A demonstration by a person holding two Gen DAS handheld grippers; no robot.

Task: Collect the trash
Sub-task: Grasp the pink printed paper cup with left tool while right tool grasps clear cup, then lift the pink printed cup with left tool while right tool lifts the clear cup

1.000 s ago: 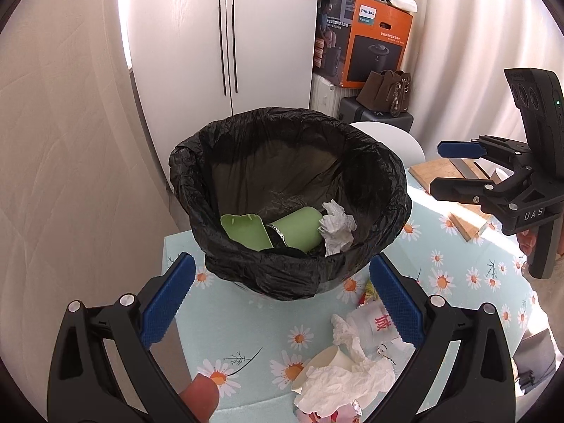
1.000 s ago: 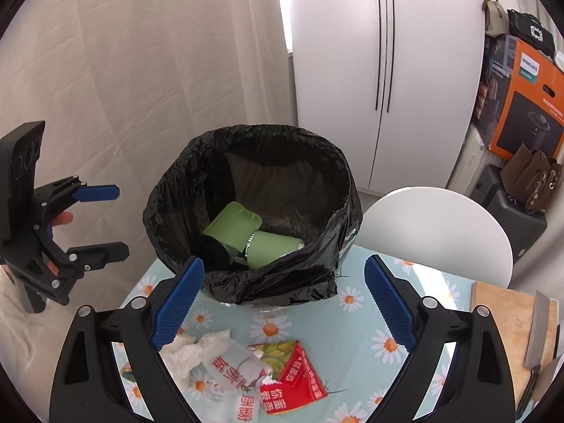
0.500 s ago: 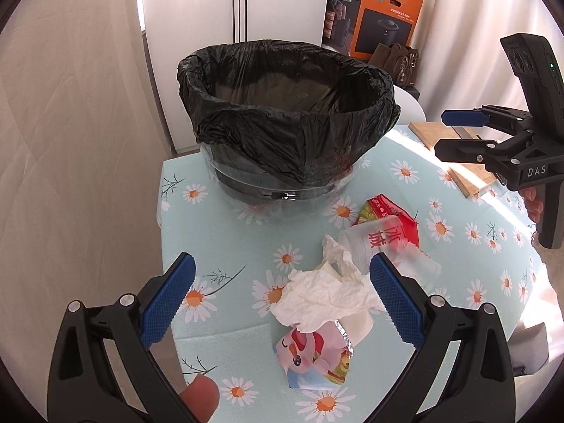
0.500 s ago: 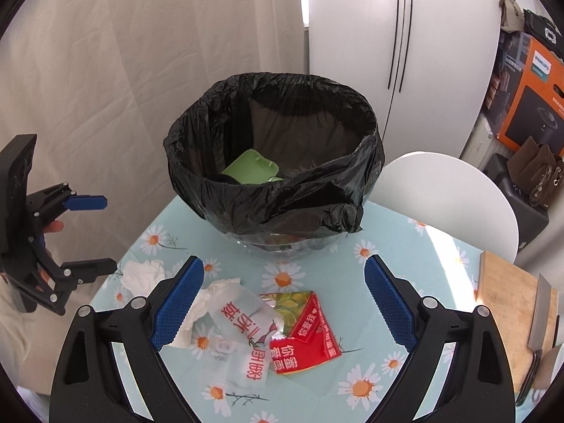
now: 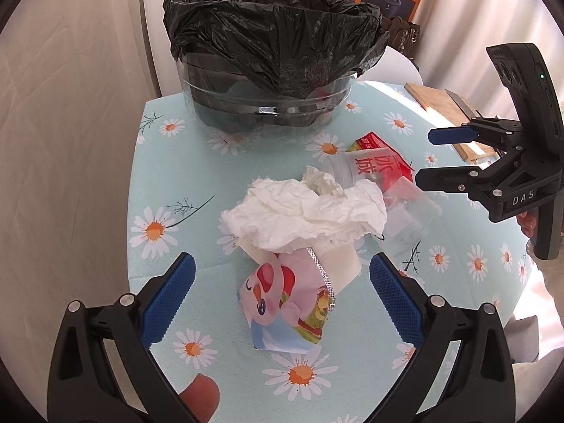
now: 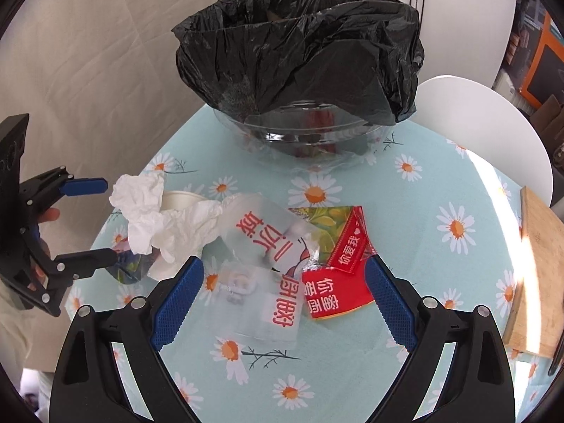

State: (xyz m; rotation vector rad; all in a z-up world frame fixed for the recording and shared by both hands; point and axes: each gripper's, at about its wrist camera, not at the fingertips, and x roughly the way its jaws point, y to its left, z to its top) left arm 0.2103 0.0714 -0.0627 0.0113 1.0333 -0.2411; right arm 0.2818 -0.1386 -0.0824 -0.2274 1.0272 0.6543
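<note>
Crumpled tissue (image 5: 306,211) heaped over pink snack wrapper (image 5: 289,303) on daisy tablecloth (image 5: 169,183), near black-lined bin (image 5: 271,35). Left gripper (image 5: 280,292) wide open, straddling wrapper. Right gripper (image 6: 283,296) open above clear bag (image 6: 268,264). Best pinching low, gathering tissue whole.

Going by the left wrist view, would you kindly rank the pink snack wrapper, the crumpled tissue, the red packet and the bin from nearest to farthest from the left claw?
1. Pink snack wrapper, right between the left claw's open fingers.
2. Crumpled tissue, just beyond, centre.
3. Red packet, farther, to the right.
4. Black-lined bin, at the table's far edge.
</note>
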